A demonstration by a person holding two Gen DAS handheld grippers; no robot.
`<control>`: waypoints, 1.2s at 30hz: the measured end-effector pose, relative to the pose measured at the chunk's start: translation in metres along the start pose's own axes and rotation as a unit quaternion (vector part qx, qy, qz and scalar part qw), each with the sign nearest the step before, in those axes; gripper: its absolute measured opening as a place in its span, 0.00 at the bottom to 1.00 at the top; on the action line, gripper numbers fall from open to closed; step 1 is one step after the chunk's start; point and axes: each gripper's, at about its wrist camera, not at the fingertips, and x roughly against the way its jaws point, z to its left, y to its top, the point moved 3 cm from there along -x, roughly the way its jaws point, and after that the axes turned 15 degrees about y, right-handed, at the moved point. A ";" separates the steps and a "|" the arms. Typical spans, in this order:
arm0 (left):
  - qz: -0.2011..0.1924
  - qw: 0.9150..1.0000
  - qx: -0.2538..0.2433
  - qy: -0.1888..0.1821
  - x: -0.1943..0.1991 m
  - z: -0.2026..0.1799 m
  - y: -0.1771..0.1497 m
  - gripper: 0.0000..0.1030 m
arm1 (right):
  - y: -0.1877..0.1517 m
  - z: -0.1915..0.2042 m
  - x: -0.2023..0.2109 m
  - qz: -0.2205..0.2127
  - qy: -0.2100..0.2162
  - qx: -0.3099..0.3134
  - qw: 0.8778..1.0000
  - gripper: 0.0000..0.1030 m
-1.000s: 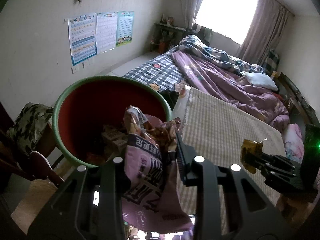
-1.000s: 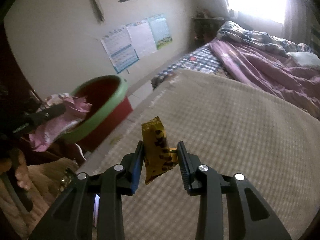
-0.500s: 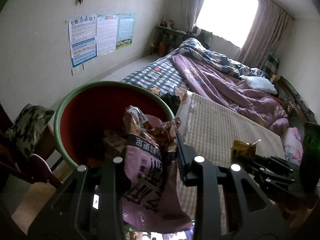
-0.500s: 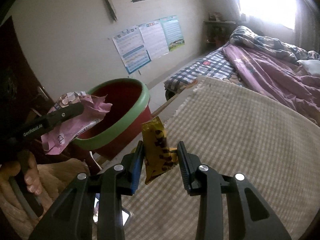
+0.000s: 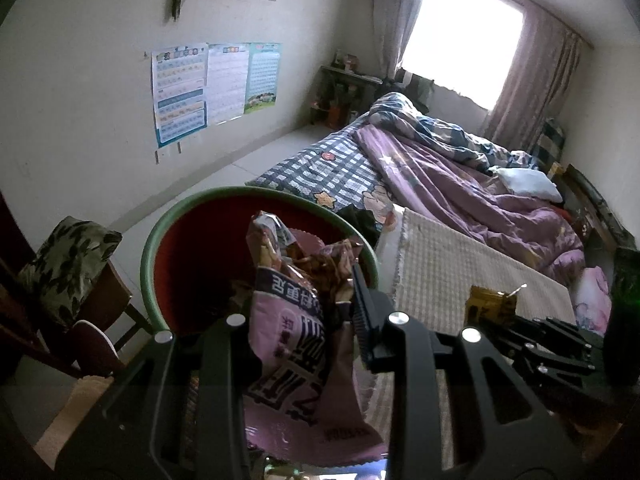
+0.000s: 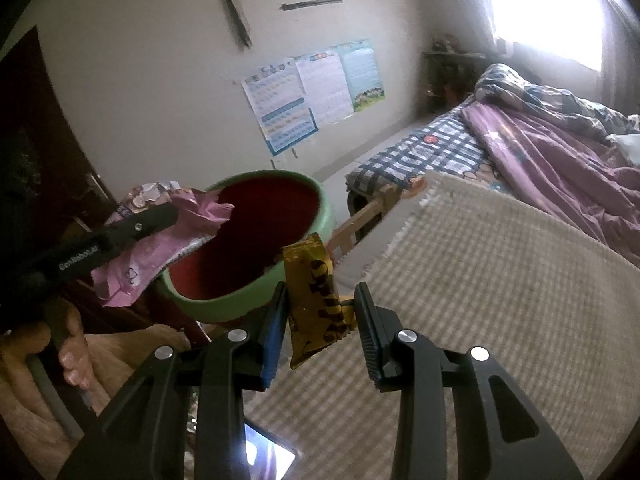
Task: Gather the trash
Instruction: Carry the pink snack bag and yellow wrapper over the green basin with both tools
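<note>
A red trash bin with a green rim [image 5: 160, 236] [image 6: 240, 300] stands on the floor by the bed's corner, with some trash inside. My left gripper [image 5: 298, 300] is shut on a crumpled pink snack bag [image 5: 296, 360], held at the bin's near rim; the bag also shows in the right wrist view [image 6: 160, 240]. My right gripper [image 6: 320, 312] is shut on a yellow wrapper [image 6: 316, 300], held just right of the bin above the mat's edge. The wrapper also shows in the left wrist view [image 5: 490, 306].
A beige checked mat [image 6: 480, 300] covers the bed's near end, with purple and plaid bedding [image 5: 440, 172] beyond. A chair with a leaf-print cushion [image 5: 68, 256] stands left of the bin. A phone [image 6: 268, 456] lies below my right gripper. Posters [image 5: 208, 84] hang on the wall.
My right gripper has carried the yellow wrapper left, closer to the bin. My left gripper has drawn back slightly from the bin with the pink bag still in it.
</note>
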 end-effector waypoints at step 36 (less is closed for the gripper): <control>0.005 1.000 -0.001 0.017 -0.024 0.026 -0.001 0.29 | 0.023 0.024 -0.049 0.009 0.023 0.024 0.999 0.32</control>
